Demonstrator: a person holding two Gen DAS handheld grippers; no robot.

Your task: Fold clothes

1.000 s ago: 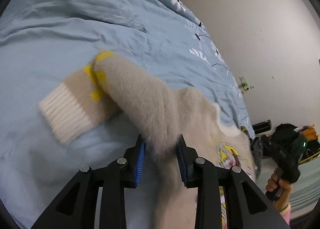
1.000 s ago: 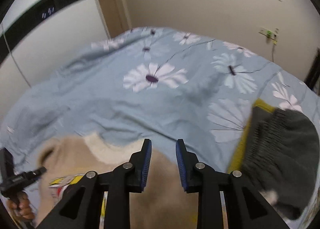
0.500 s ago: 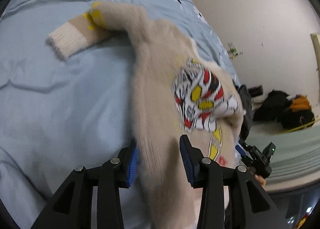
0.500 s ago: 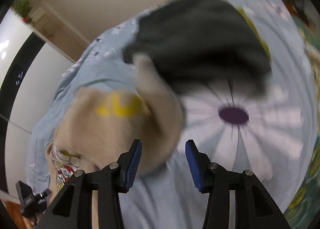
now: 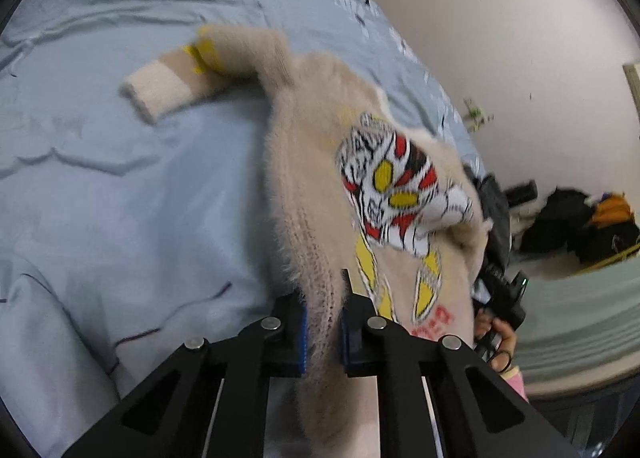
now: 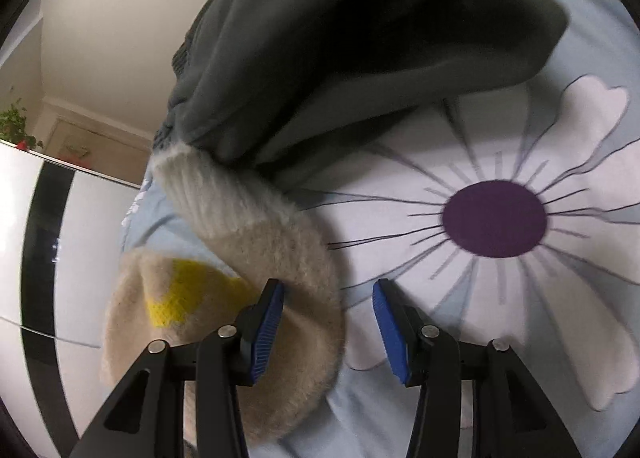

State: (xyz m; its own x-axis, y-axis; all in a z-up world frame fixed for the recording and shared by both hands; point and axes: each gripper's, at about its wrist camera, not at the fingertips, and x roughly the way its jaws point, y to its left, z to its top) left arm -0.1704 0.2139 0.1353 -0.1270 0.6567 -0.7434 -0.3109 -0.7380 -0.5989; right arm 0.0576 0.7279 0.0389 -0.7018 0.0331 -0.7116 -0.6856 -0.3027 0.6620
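A fuzzy beige sweater [image 5: 312, 162] with a red, white and yellow cartoon print lies on the light blue bedspread [image 5: 120, 198]. One sleeve with a cream cuff [image 5: 154, 94] stretches to the upper left. My left gripper [image 5: 323, 332] is shut on the sweater's side edge near the hem. In the right wrist view the other beige sleeve [image 6: 276, 258], with a yellow patch and cream cuff, lies partly between the spread pads of my open right gripper [image 6: 328, 332]. The cuff touches a dark grey garment [image 6: 340, 42].
A person's hand [image 5: 498, 338] holding the other gripper shows at the lower right of the left wrist view. Dark bags [image 5: 576, 226] sit on the floor by the wall. A white cabinet [image 6: 44, 258] stands left of the bed. A large daisy print [image 6: 496, 218] marks the bedspread.
My left gripper closed on the sweater's edge and lifted it so the print faces up. My right gripper swung down to the other sleeve near the grey garment and opened wider.
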